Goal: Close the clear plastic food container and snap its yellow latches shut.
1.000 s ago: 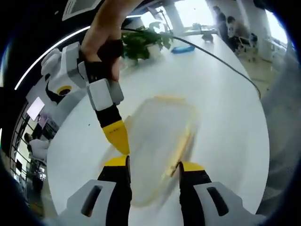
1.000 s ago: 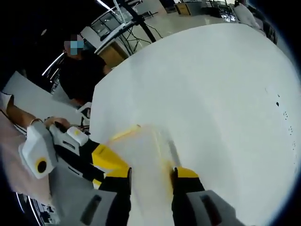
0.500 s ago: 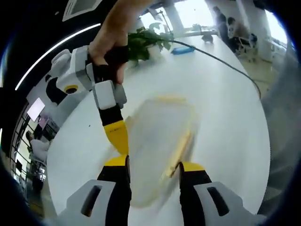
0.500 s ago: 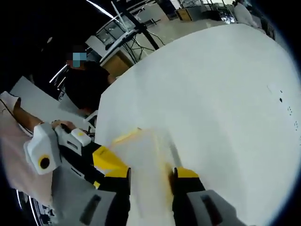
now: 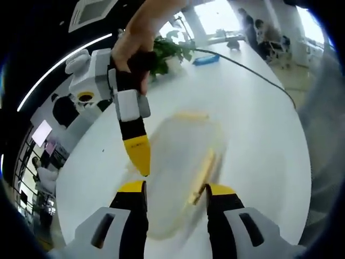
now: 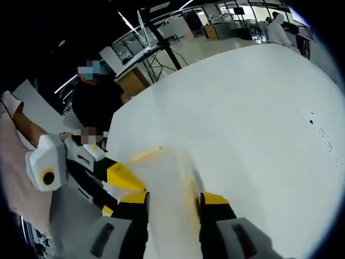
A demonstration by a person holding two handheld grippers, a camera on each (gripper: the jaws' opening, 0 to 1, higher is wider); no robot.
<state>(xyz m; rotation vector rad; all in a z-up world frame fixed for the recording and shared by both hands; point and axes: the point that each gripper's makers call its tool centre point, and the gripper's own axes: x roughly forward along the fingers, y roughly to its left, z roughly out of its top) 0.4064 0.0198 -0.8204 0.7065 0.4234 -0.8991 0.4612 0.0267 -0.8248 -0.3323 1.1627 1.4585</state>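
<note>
Pressing the lid flat comes first: keep both grippers low over the clear container (image 5: 180, 172) and bear down evenly before you try any latch, otherwise a latch will likely skate off its lip. In the left gripper view the left gripper (image 5: 176, 189) stands with its jaws moderately apart, straddling the container's near end, holding nothing that I can confirm. One yellow latch (image 5: 200, 175) runs along the container edge toward 3 o'clock, and another yellow latch (image 5: 190, 115) shows at the far end toward 12 o'clock. The right gripper (image 5: 143, 170) comes down from 11 o'clock, tip at the container's edge toward 9 o'clock; its gap there is end-on and I cannot tell it. In the right gripper view its jaws read fairly narrow, flanking the blurred container, contact unclear. The container sits on the white table (image 5: 253, 124), roughly central, just ahead of both grippers. Contents: none discernible through the blur; the walls look pale and empty, judged only. Lid seating cannot be read.
</note>
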